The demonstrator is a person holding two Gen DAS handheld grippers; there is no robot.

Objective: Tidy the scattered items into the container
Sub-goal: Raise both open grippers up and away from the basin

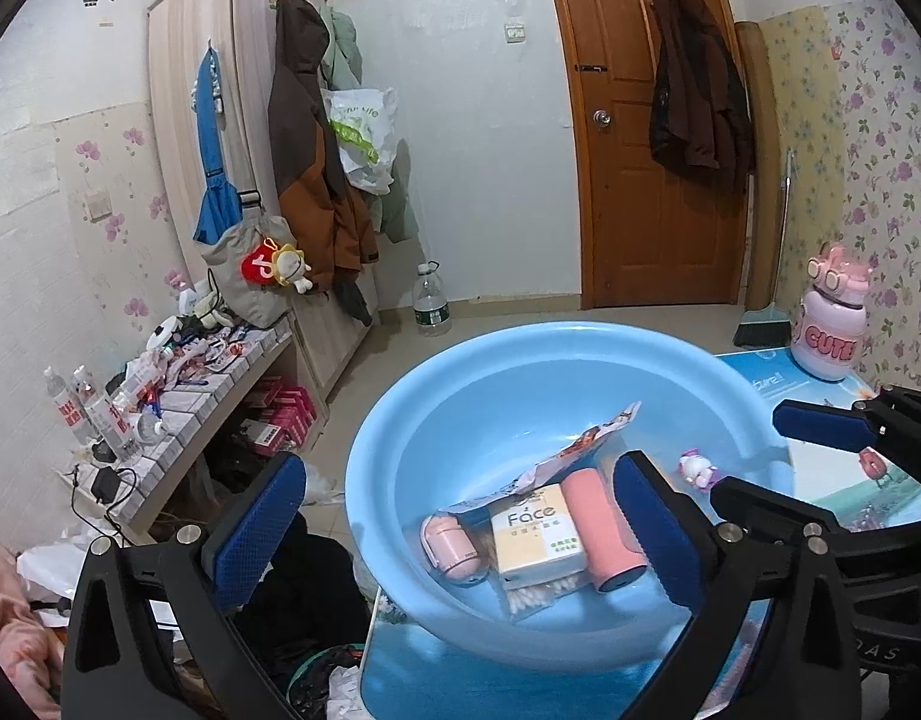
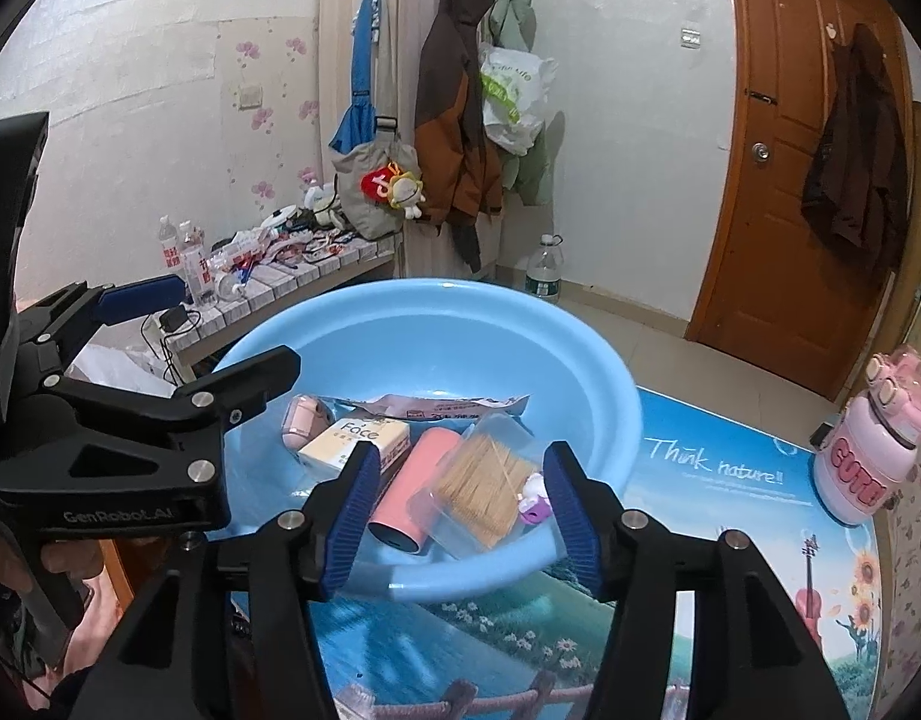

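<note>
Sitting on a glossy printed bench [image 2: 730, 480], a round, smooth blue plastic basin [image 2: 580, 372] holds a pink cylinder [image 2: 406, 492], a cardboard "Face" box [image 2: 352, 441], a rounded pink case [image 2: 301, 420], a flat snack packet [image 2: 436, 405], a clear packet of cotton swabs [image 2: 484, 489] and a tiny white and purple figurine [image 2: 535, 498]. Left gripper [image 1: 460, 534] jaws gape wide, empty. Right gripper [image 2: 466, 516] jaws stand apart, empty. A pink bottle [image 2: 868, 456] stands nearby.

Floral wallpaper [image 1: 880, 120], wooden door [image 1: 646, 138], pale wardrobe [image 1: 220, 60], floor probably tiled.
</note>
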